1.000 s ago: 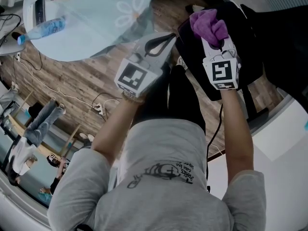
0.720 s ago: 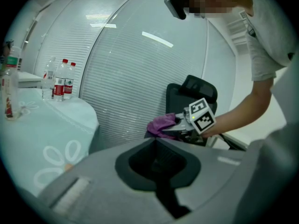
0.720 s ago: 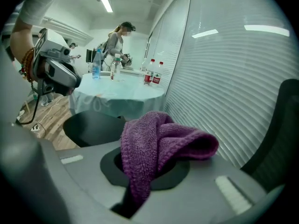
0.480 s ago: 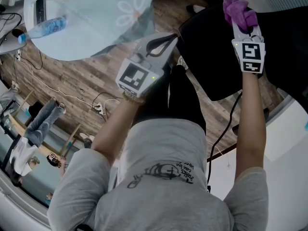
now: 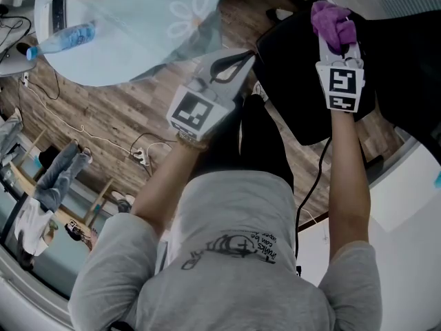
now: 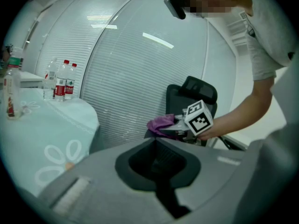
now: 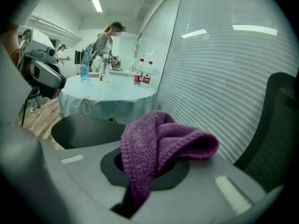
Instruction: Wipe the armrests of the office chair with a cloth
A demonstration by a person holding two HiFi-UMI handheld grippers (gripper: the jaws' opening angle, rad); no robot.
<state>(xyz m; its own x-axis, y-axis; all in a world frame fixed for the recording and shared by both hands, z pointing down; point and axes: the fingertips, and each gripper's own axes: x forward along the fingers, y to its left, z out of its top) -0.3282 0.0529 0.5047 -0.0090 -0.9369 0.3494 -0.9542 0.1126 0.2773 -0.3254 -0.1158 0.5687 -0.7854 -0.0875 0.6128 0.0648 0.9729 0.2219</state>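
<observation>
My right gripper [image 5: 335, 43] is shut on a bunched purple cloth [image 5: 331, 21] [image 7: 159, 143] and holds it over the far side of the black office chair's seat [image 5: 293, 67] [image 7: 86, 129]. The chair's backrest [image 7: 280, 125] rises at the right, close to the cloth. No armrest shows clearly in any view. My left gripper [image 5: 241, 54] hangs over the wooden floor left of the seat, jaws together with nothing between them. In the left gripper view the cloth [image 6: 161, 123] shows in front of the chair's backrest [image 6: 180, 101].
A round table with a pale blue flowered cover [image 5: 138, 26] [image 7: 107, 94] stands left of the chair and carries water bottles [image 6: 60, 80]. White blinds [image 7: 219, 64] line the wall behind the chair. A person [image 7: 105, 43] stands beyond the table. Cables [image 5: 103, 140] lie on the floor.
My right gripper carried the cloth from the near part of the seat away and to the right, then back a little to the left. The left gripper stayed put.
</observation>
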